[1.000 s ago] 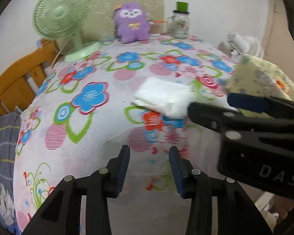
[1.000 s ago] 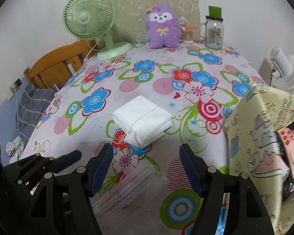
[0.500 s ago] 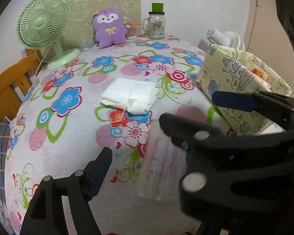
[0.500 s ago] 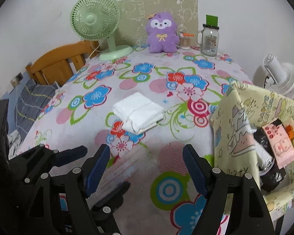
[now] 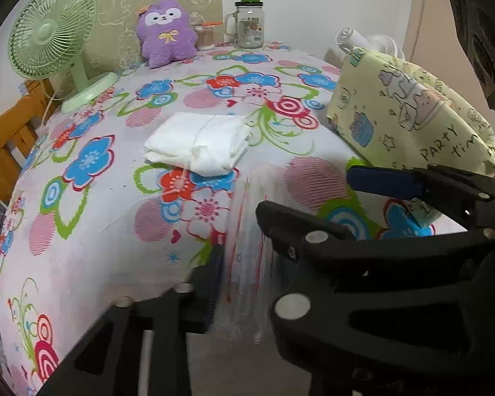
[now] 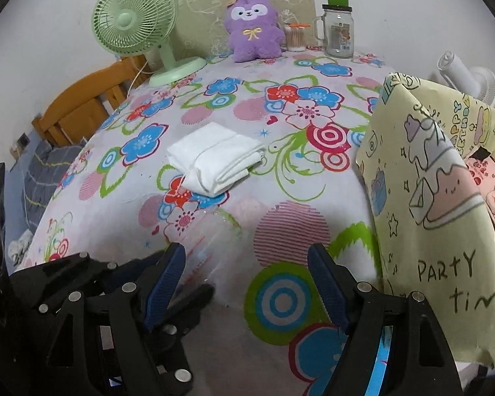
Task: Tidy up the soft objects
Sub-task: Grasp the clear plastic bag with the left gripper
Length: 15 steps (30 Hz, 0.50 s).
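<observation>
1. The left gripper (image 5: 234, 264) sits at 6 o'clock in its own view. Its jaws have just been closing and stand nearly together, with the near edge of a clear plastic bag (image 5: 247, 247) between them. One blue pad touches the film. The other finger is hidden behind the right gripper.
2. The right gripper (image 6: 247, 287) has its jaws wide apart and holds nothing. Only the flowered tablecloth (image 6: 280, 237) and a corner of the clear plastic bag lie between its fingers.
3. In the left wrist view the right gripper reaches in from 3 o'clock and crosses in front of the left one.
4. The folded white cloth (image 6: 214, 161) lies flat on the tablecloth near the table's middle. It is at 11 o'clock from both grippers and neither one touches it.
5. The far end of the clear plastic bag lies just short of the cloth's near edge, at the cloth's 6 o'clock.
6. A yellow gift bag (image 6: 429, 198) printed "PARTY" stands at 3 o'clock from the cloth, apart from it.
7. A purple plush toy (image 6: 252, 28) sits upright at 12 o'clock by the wall, well apart from both grippers.
8. A green desk fan (image 6: 135, 16) stands at 10 o'clock, and a glass jar mug (image 6: 338, 34) at 1 o'clock.
</observation>
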Motion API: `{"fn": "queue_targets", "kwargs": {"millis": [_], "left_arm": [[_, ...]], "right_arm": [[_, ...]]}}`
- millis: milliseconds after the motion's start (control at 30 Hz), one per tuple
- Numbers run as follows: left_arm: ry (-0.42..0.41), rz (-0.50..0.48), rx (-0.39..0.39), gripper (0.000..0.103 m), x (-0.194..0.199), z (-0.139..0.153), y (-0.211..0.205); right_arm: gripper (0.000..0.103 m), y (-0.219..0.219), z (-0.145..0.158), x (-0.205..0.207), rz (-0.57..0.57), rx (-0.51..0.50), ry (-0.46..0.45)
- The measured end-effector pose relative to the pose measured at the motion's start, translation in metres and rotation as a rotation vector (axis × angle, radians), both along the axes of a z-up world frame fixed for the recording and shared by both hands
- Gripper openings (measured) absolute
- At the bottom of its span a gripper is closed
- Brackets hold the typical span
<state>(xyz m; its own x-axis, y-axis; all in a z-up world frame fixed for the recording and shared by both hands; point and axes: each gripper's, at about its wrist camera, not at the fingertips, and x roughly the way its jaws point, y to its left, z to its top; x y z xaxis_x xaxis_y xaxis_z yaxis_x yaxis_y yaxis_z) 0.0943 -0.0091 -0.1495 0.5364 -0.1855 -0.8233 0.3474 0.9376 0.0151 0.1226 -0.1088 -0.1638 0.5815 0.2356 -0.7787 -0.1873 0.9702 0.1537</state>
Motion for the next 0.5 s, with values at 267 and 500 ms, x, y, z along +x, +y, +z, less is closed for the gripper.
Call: {"fn": "queue_targets", "kwargs": {"millis": [267,500], "left_arm": [[-0.032,0.067,0.010,0.021,0.007,0.013,0.022],[-0.044,0.128,0.034,0.021,0.022,0.021,0.047]], "right_arm": [[0.080,0.018,0.011,0.015,0.032,0.002,-0.037],[0.088,0.032,0.022,0.034,0.032,0.004,-0.074]]}}
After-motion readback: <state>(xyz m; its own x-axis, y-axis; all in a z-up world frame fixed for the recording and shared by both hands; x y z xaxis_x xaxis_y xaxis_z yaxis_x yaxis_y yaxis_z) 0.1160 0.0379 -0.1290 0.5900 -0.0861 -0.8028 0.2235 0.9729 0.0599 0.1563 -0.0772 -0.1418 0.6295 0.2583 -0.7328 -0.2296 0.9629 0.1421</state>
